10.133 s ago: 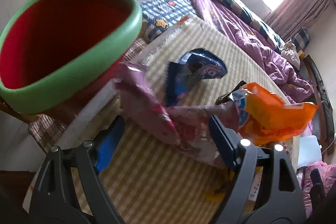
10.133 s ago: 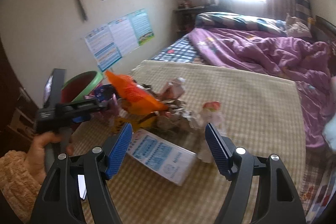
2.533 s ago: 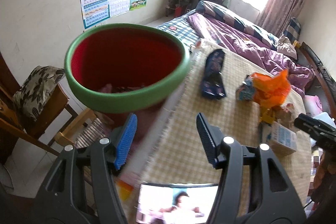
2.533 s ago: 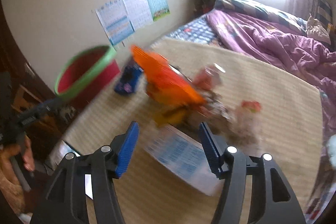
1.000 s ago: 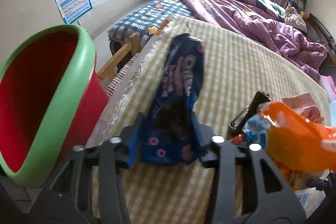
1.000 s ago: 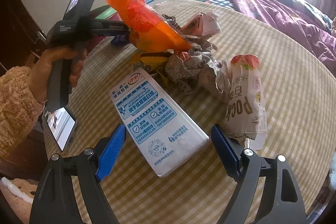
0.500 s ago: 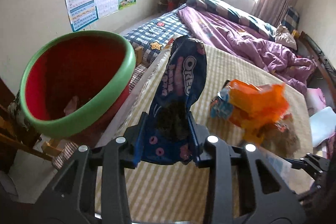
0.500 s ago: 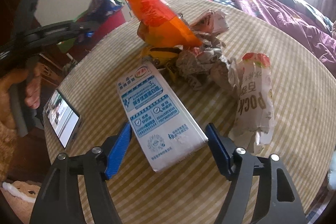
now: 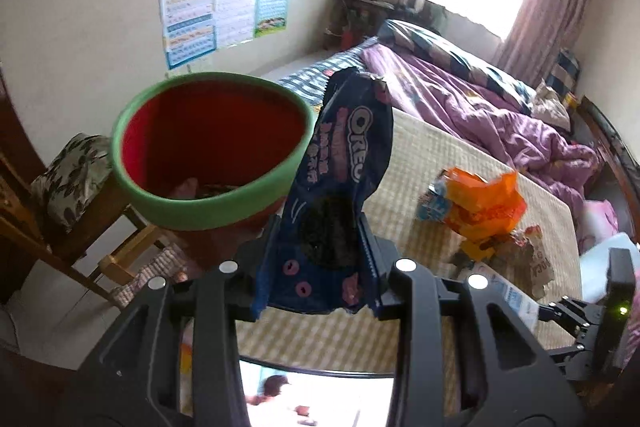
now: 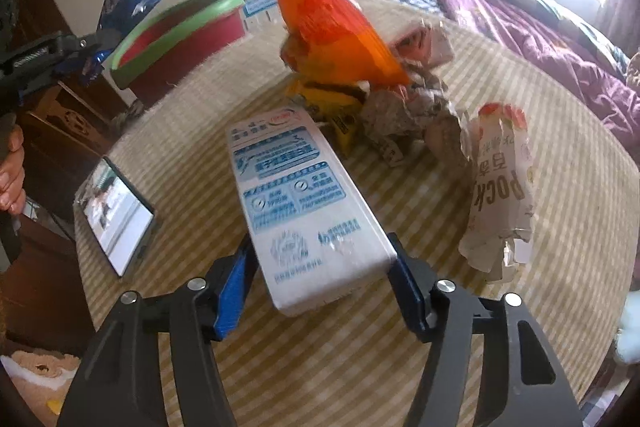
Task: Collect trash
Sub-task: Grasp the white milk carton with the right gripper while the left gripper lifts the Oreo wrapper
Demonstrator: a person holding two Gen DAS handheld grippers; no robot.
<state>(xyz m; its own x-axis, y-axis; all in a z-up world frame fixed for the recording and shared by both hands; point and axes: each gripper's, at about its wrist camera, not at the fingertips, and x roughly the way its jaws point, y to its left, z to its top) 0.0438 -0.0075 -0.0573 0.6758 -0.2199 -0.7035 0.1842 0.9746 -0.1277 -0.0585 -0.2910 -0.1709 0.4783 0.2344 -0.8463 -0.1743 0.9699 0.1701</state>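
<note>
Over at your left, the left gripper (image 9: 320, 251) is now clamped on the Oreo wrapper (image 9: 340, 187) and has lifted it off the table (image 9: 416, 155) up beside the green-rimmed bin (image 9: 208, 151), so dropping it looks next; at your right, the right gripper (image 10: 320, 267) has closed in around the white carton (image 10: 296, 195), pads touching its sides

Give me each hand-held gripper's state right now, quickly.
Left hand-held gripper: shut on the Oreo wrapper.
Right hand-held gripper: astride the white carton; grip cannot be told.
</note>
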